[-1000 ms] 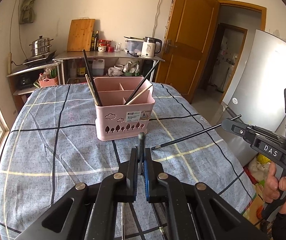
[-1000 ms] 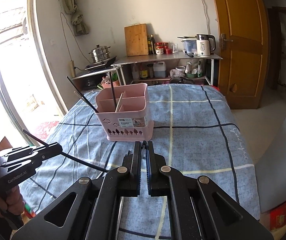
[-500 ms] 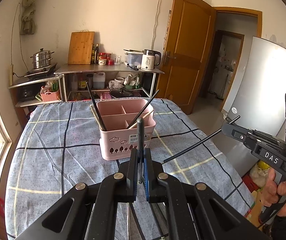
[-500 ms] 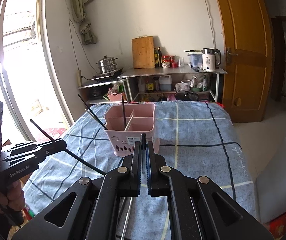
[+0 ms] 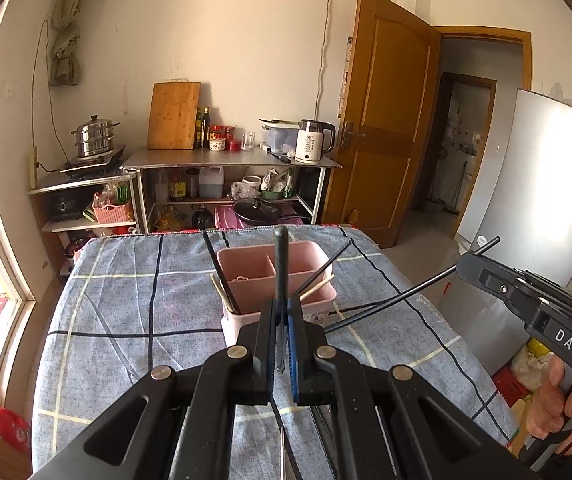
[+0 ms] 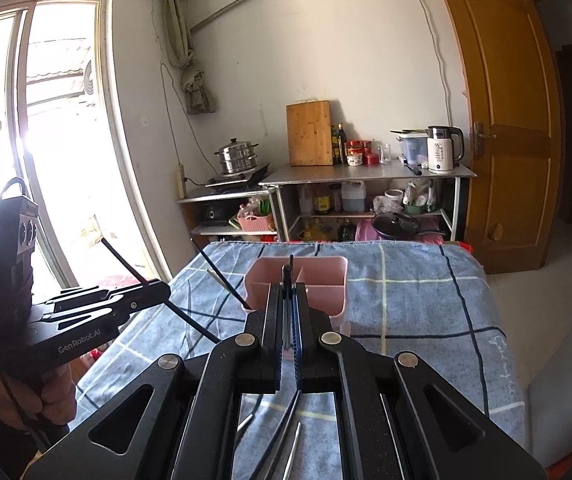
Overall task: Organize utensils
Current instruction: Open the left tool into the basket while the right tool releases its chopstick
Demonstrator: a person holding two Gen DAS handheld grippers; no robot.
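A pink divided basket (image 5: 245,284) (image 6: 326,274) stands on the blue checked tablecloth (image 5: 133,312), with black and pale wooden chopsticks leaning in it. My left gripper (image 5: 281,306) is shut on a black chopstick (image 5: 281,256) that points up in front of the basket. In the right wrist view the left gripper (image 6: 163,290) holds this stick slanted. My right gripper (image 6: 287,288) is shut on another black chopstick (image 6: 287,274). From the left wrist view the right gripper (image 5: 466,264) shows at the right, its chopstick (image 5: 398,300) slanting down toward the table. Both grippers hover above the cloth, short of the basket.
Loose chopsticks (image 6: 292,444) lie on the cloth under my right gripper. Beyond the table stand a metal shelf (image 5: 229,160) with a kettle (image 5: 312,142), a cutting board and a steamer pot. A wooden door (image 5: 386,120) and fridge (image 5: 534,184) are on the right, a window (image 6: 65,140) on the left.
Both grippers have risen and drawn back from the basket, each still shut on its black chopstick. The basket now sits lower and smaller in both views.
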